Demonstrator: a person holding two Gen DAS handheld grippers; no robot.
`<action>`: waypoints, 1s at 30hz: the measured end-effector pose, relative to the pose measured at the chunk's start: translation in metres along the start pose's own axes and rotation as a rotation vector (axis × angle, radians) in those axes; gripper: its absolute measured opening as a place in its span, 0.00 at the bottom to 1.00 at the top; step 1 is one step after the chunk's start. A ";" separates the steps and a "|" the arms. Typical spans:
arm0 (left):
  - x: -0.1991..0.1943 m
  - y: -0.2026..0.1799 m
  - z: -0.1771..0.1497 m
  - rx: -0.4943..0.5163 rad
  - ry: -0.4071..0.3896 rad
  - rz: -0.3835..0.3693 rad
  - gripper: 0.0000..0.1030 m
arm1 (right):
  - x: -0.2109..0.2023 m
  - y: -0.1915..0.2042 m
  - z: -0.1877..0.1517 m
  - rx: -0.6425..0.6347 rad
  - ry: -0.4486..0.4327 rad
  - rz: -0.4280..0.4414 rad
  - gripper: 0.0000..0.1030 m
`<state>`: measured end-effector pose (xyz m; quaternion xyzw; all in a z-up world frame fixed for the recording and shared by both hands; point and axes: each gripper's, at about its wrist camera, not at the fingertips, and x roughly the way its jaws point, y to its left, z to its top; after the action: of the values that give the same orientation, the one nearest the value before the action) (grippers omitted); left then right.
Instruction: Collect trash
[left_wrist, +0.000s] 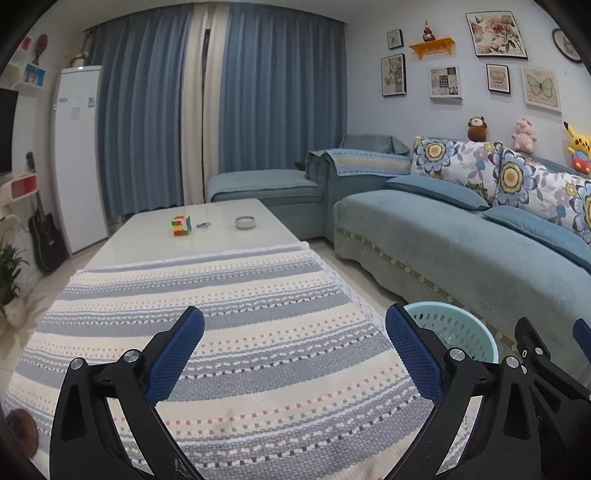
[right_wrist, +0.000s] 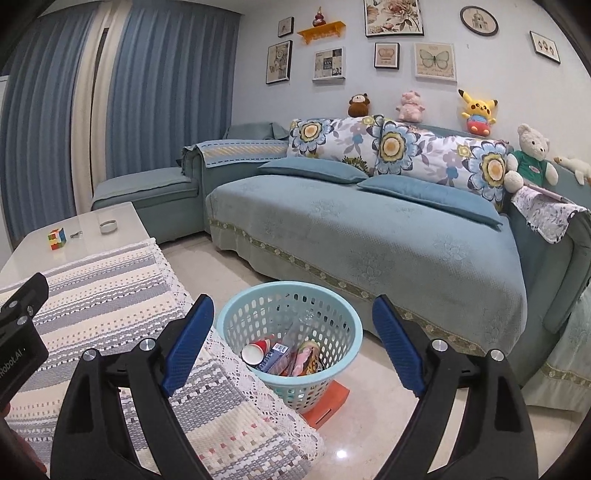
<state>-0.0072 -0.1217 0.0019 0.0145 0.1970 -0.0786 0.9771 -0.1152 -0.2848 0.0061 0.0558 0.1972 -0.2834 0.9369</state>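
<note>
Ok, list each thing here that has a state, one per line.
Left tongs: open, empty.
Right tongs: open, empty, above the basket.
Basket: upright on the floor, holding trash.
Paper cup: lying in the basket.
Curtains: drawn.
Tablecloth: spread, bare.

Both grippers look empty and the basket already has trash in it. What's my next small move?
Probably pull both back and stop. The left gripper and right gripper are open and empty, the striped cloth shows no litter, and the basket holds a cup and wrappers.

Puzzle cube (left_wrist: 181, 225) on white table (left_wrist: 155, 236), striped cloth (left_wrist: 207, 295), blue sofa (right_wrist: 369, 236)
</note>
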 end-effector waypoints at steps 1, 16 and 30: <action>0.000 0.001 0.000 -0.002 0.000 0.000 0.93 | 0.000 0.000 0.000 0.000 0.000 0.001 0.81; -0.001 0.006 0.001 -0.010 -0.018 0.010 0.93 | 0.000 0.002 0.001 0.003 0.002 0.011 0.81; 0.000 0.008 0.001 -0.023 -0.016 0.007 0.93 | -0.002 0.004 0.003 0.004 -0.001 0.019 0.81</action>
<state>-0.0053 -0.1135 0.0030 0.0031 0.1899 -0.0731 0.9791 -0.1132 -0.2817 0.0098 0.0592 0.1955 -0.2748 0.9396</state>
